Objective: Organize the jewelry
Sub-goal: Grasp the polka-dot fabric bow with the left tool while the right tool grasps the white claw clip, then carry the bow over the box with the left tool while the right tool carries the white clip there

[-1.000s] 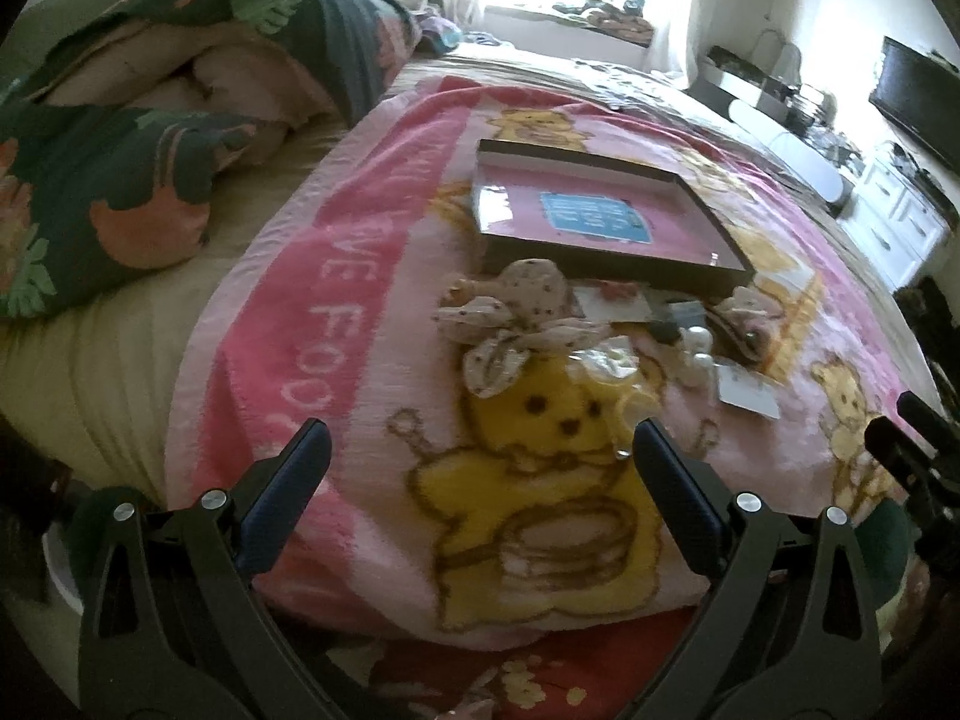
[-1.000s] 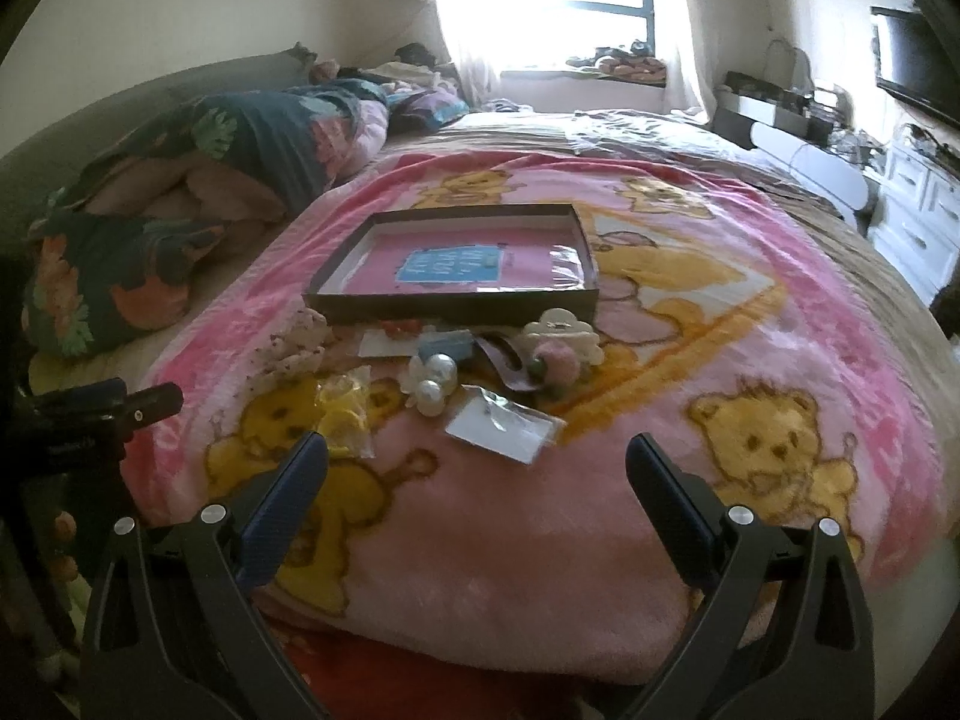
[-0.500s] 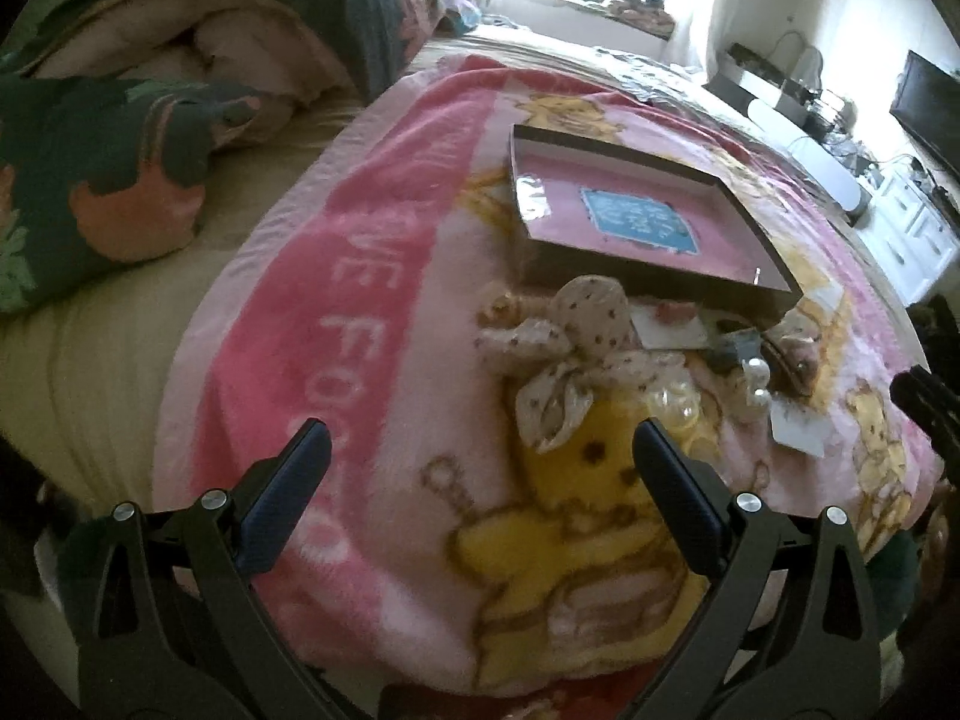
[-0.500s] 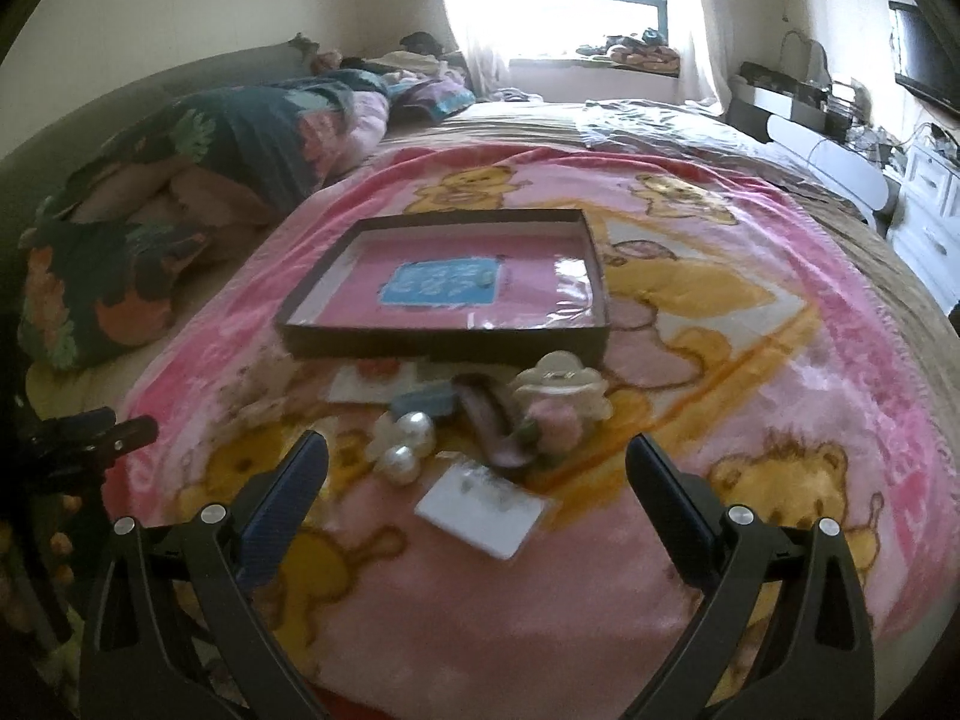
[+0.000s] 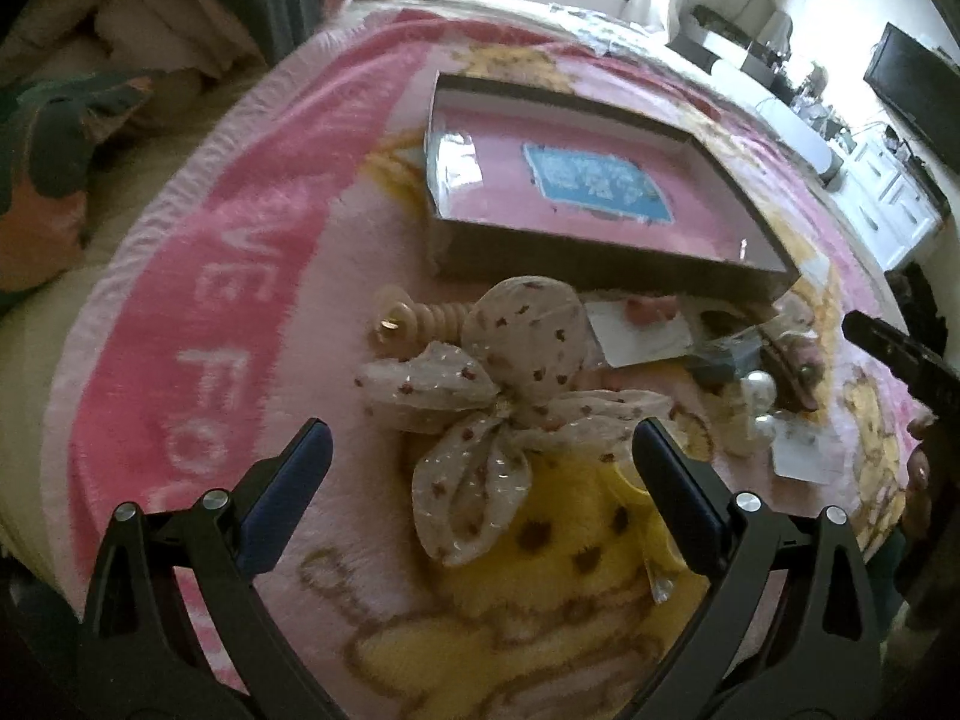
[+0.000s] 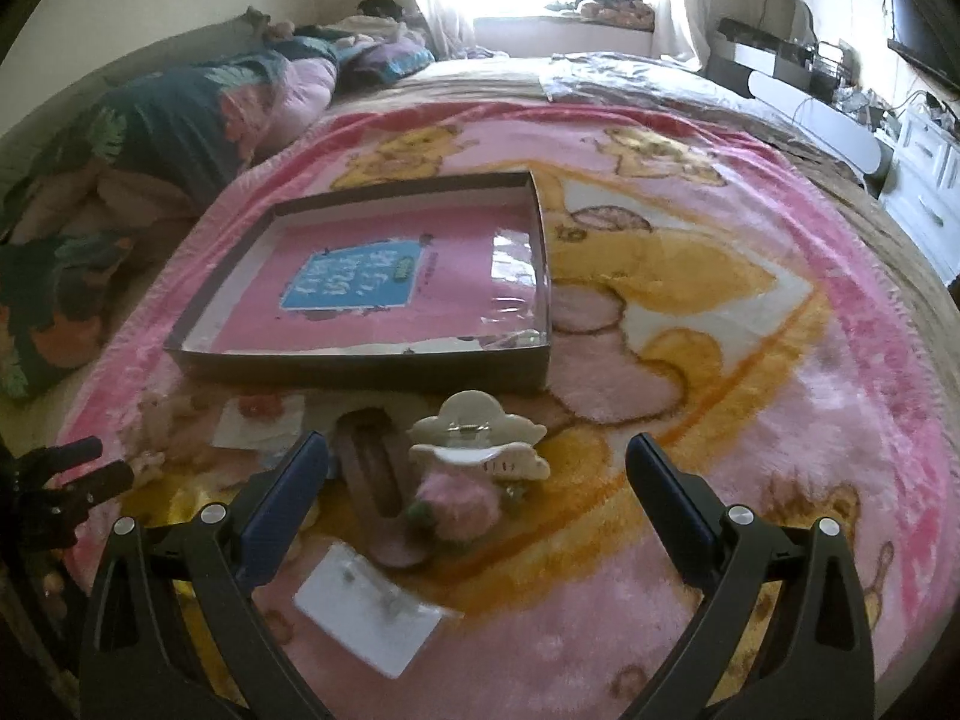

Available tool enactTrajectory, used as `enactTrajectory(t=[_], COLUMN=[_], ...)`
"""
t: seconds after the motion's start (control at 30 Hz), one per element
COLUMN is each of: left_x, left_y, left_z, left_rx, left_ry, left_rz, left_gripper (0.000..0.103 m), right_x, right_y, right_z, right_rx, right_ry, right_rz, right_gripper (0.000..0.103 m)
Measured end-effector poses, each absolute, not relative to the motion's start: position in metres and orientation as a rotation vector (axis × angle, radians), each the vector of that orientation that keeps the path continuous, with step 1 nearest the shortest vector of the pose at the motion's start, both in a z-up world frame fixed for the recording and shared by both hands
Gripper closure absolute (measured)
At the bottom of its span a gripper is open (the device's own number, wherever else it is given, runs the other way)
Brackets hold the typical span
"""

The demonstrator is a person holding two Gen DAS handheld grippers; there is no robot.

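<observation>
Now | left gripper [image 5: 480, 450] spread over bow [image 5: 498, 396] | right gripper [image 6: 477, 462] spread over clip [image 6: 477, 441]

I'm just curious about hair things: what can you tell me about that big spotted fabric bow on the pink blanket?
The beige fabric bow with small brown spots looks like sheer, slightly glittery cloth, with several puffy loops gathered at a central knot. It lies flat on the pink fleece blanket, just before the shallow dark box, partly over a cream ridged clip. The open left gripper hovers at it, not gripping.

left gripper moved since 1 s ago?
Yes. The left gripper has advanced toward the spotted fabric bow, which now sits between its open fingers; the box looms closer too.
</observation>
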State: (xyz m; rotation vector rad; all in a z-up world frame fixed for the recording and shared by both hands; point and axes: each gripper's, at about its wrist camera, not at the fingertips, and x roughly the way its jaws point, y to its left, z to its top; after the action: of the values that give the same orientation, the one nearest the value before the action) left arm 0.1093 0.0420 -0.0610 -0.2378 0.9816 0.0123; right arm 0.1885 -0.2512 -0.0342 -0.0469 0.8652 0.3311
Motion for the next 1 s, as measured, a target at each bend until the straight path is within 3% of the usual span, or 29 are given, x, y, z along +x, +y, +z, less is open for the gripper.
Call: enactTrajectory(t=[0.17,0.23,0.33,0.4,0.47,0.57,0.6,1.0], left_x=[0.114,0.114,0.114,0.114,0.111,0.107,0.106,0.103], left_y=[0.041,0.041,0.040,0.041,0.041,0.043,0.043,0.035], left_z=[-0.076,-0.077,-0.076,-0.076,-0.074,-0.069,-0.067,-0.027], left_rx=[-0.243,-0.236,-0.213,-0.210,-0.206,-0.214,-0.221,-0.201], left_ry=[1.009,0.995,0.984,0.981,0.975,0.962,0.960,0.879], left_rz=[-0.008,-0.024,-0.041,-0.055,-0.061,-0.062,-0.067,-0.098], left_gripper=[0.031,0.045,0.066,0.072,0.080,0.082,0.082,0.082], right_x=[0.206,0.210,0.218,0.223,0.225,0.222,0.221,0.208], right_y=[-0.246,-0.243,-0.241,-0.244,-0.246,-0.248,-0.249,-0.300], right_z=[-0.055,-0.063,-0.072,-0.079,-0.082,-0.081,-0.079,-0.062], right_rx=[-0.041,-0.042,-0.033,-0.006,0.029,0.034,0.034,0.185], right_ry=[0.911,0.928,0.962,0.993,1.001,0.983,0.974,0.914], right_rz=[0.335,0.334,0.337,0.343,0.358,0.366,0.366,0.330], right_gripper=[0.005,0.005,0.022,0.033,0.036,0.038,0.044,0.044])
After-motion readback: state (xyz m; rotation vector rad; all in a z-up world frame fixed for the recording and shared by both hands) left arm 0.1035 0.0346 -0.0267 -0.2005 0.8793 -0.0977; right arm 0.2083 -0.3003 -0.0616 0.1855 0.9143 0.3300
